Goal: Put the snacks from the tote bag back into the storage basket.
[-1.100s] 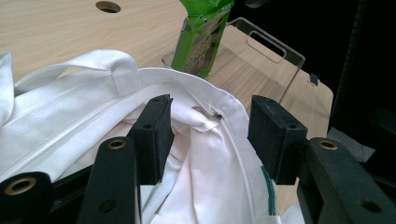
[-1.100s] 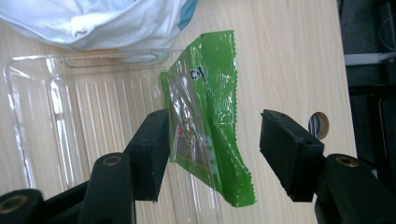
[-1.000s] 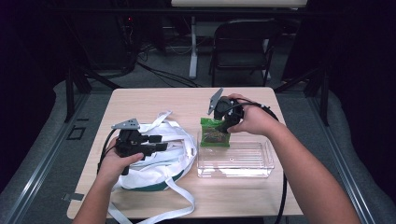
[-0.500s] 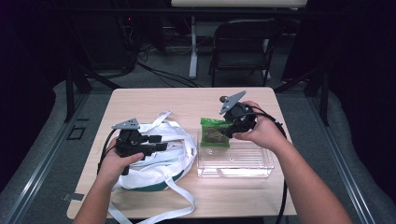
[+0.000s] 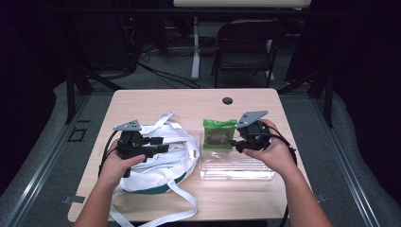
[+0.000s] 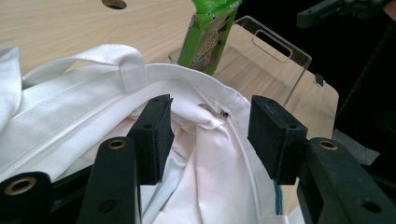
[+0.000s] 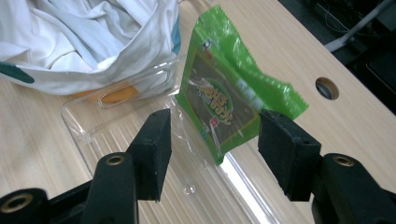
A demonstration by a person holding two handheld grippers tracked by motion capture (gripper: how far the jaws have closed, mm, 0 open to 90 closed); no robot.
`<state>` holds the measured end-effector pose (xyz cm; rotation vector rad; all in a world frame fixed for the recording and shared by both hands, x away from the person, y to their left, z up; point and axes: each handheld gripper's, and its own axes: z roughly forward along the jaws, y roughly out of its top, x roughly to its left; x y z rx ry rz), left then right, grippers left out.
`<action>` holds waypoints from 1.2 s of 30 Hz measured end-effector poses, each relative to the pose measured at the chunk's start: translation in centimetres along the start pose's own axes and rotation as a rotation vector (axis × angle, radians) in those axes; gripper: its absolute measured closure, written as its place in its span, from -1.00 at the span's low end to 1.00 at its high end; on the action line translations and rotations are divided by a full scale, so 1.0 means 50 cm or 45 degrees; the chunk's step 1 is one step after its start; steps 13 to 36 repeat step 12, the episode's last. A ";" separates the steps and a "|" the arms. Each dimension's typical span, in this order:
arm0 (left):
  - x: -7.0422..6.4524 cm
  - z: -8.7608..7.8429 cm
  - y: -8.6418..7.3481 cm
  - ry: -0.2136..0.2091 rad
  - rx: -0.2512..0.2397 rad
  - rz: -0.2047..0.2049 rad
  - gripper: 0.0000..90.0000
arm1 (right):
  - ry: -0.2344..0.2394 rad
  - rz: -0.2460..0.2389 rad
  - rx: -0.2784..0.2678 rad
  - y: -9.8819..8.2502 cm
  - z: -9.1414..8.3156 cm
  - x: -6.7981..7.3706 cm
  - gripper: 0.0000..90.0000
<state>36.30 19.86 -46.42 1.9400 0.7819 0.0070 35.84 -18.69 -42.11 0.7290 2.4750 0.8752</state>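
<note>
The right gripper (image 5: 235,145) hangs over the far left part of a clear, shallow plastic tray (image 5: 236,169), its jaws spread wide with nothing between them. In the right gripper view the right gripper (image 7: 212,140) points at a green foil snack packet (image 7: 224,105) that leans on the tray's (image 7: 140,140) far edge, just ahead of the jaws and apart from them. The packet's front carries a round yellow and red logo; its lettering is too blurred to read. A second ago this gripper was farther back, above the packet's far side, and has since come toward the person and down to the tray.

The left gripper (image 5: 165,144) rests on top of a white cloth tote bag with long white straps and a dark green base (image 5: 156,165), jaws wide apart and empty. In the left gripper view the left gripper (image 6: 210,135) straddles the bag's (image 6: 70,126) open rim, where a small metal zip pull (image 6: 212,111) sits. It has kept its place.

The packet (image 5: 219,134) stands between bag and right gripper on the pale wooden table (image 5: 156,101), near a round cable hole (image 5: 227,100)
</note>
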 end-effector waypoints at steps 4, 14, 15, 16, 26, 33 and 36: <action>0.001 0.000 -0.001 0.004 0.000 -0.006 0.10 | 0.003 0.048 -0.031 -0.026 -0.003 0.010 -0.02; 0.006 -0.001 -0.003 0.015 -0.002 -0.019 0.09 | 0.006 0.139 -0.097 -0.078 -0.018 0.011 -0.03; 0.006 -0.001 -0.003 0.015 -0.002 -0.019 0.09 | 0.006 0.139 -0.097 -0.078 -0.018 0.011 -0.03; 0.006 -0.001 -0.003 0.015 -0.002 -0.019 0.09 | 0.006 0.139 -0.097 -0.078 -0.018 0.011 -0.03; 0.006 -0.001 -0.003 0.015 -0.002 -0.019 0.09 | 0.006 0.139 -0.097 -0.078 -0.018 0.011 -0.03; 0.006 -0.001 -0.003 0.015 -0.002 -0.019 0.09 | 0.006 0.139 -0.097 -0.078 -0.018 0.011 -0.03; 0.006 -0.001 -0.003 0.015 -0.002 -0.019 0.09 | 0.006 0.139 -0.097 -0.078 -0.018 0.011 -0.03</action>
